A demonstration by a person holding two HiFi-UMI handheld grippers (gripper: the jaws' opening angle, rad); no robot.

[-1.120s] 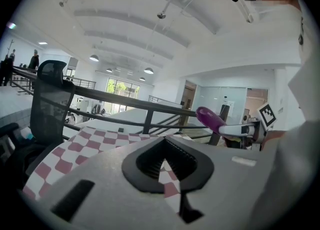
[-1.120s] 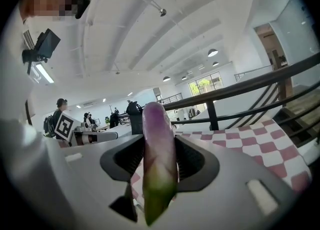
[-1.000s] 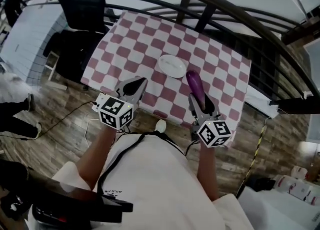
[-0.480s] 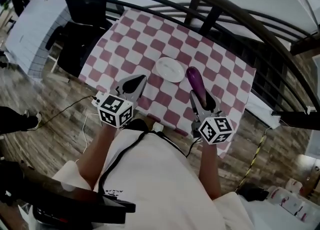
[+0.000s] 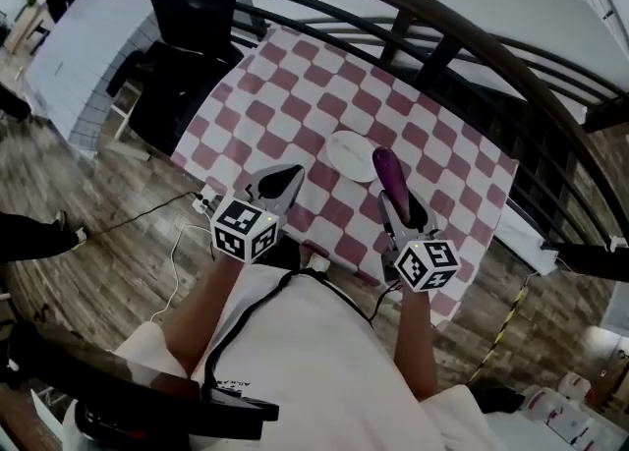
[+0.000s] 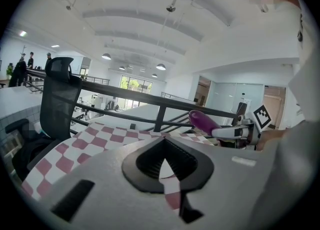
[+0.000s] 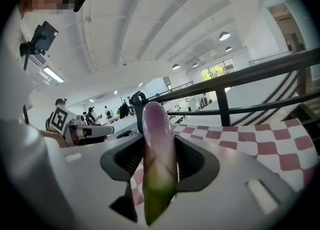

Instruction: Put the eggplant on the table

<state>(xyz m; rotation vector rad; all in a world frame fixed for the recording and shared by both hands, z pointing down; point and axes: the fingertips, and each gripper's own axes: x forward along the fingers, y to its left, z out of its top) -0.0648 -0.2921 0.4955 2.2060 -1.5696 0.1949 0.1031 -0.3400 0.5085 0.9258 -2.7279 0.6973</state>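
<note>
The right gripper has its jaws clamped on the eggplant, which juts lengthwise beyond the tips, purple end forward and green stem end back, above the checkered table just beside a white plate. The left gripper has its jaws pressed together on nothing. Both grippers point forward and slightly down, side by side over the table's near edge, on the left forearm and right forearm stretched out from the body.
</note>
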